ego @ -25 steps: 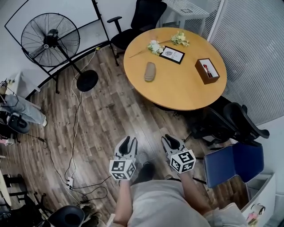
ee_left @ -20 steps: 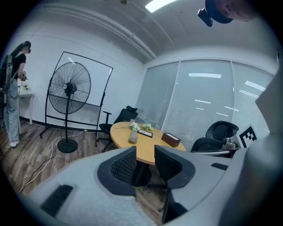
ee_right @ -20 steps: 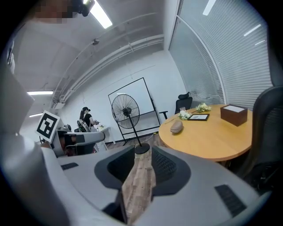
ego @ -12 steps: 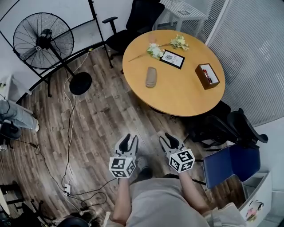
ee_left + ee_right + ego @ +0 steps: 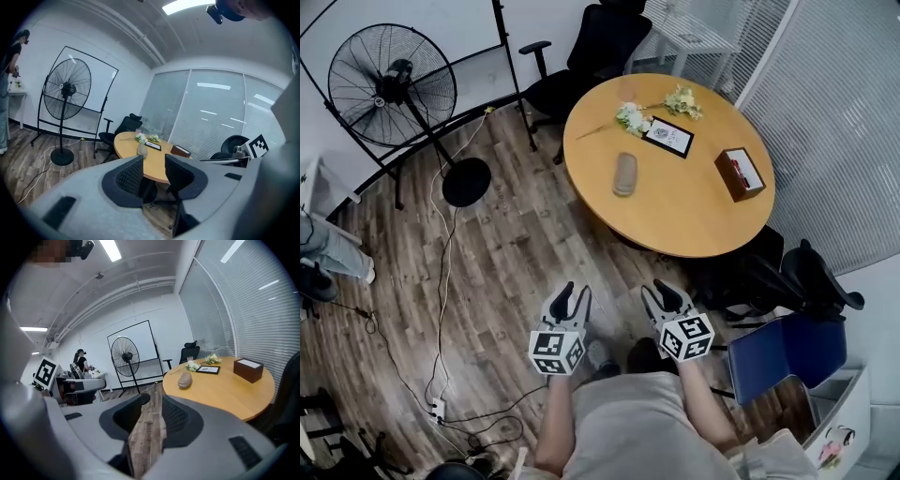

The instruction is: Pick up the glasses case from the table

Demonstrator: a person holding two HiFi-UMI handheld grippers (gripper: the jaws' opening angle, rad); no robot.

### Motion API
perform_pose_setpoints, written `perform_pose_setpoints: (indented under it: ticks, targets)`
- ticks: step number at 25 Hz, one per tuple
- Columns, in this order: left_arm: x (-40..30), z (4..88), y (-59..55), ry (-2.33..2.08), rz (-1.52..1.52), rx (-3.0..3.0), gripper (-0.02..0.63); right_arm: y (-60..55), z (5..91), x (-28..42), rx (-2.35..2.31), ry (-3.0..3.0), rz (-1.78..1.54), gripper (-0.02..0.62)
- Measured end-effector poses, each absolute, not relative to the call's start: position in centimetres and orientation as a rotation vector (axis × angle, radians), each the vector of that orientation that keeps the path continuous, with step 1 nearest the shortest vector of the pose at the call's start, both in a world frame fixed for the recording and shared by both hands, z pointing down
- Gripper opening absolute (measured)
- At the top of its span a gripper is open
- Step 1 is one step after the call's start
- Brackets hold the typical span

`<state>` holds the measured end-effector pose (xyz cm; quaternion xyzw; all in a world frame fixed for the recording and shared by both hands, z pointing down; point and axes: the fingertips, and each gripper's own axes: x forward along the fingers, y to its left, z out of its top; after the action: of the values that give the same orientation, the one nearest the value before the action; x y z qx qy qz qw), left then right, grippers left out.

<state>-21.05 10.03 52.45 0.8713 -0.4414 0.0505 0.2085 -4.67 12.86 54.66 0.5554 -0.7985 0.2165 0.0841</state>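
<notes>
- Tan glasses case [image 5: 624, 173] lies flat on the round wooden desk [image 5: 694, 220], toward its left side, just below a sprig of white flowers [image 5: 630, 119]; nothing touches it.
- Left gripper [image 5: 568, 302] is held over the plank floor [image 5: 516, 244], well apart from the desk; its jaws stand apart with nothing between them, and they have just been opening.
- Right gripper [image 5: 664, 298] hangs beside the left one; its jaws are parted too, empty, and have likewise just been opening.
- Both grippers point toward the desk; in each gripper view the case shows far beyond the jaws.
- Black-framed picture [image 5: 669, 137] rests up and to the right of the case; a brown open box [image 5: 740, 174] sits near the desk's right rim.
- Black standing fan [image 5: 391, 84] stands on the floor at far left; a black office chair [image 5: 586, 56] stands behind the desk.
</notes>
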Motion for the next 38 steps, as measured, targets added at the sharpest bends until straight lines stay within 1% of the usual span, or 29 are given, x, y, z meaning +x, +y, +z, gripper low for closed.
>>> perform_pose_setpoints:
  ticks: [9,17,21,32,38]
  targets:
    - [-21.7,53.2,8.2,-1.262,0.154,2.4,0.128,10.5,55.3,-5.2,1.6,-2.401,0.648,0.132]
    - [-24.3,52.5,5.7,-1.349,0.113,2.355,0.127,6.4,54.2,-7.6,1.516,-2.446,0.608,0.132]
    - [-24.5,52.8,4.2,-1.362,0.11,2.338,0.128,4.5,54.3,-8.3,1.473,-2.456,0.603,0.132]
    - [-22.3,53.7,-1.8,-1.321,0.175,2.366,0.127,-1.4,54.8,-6.2,1.532,-2.458,0.64,0.133]
    - [-20.0,53.2,-6.0,-1.314,0.218,2.39,0.127,-6.0,54.1,-3.8,1.593,-2.47,0.651,0.132]
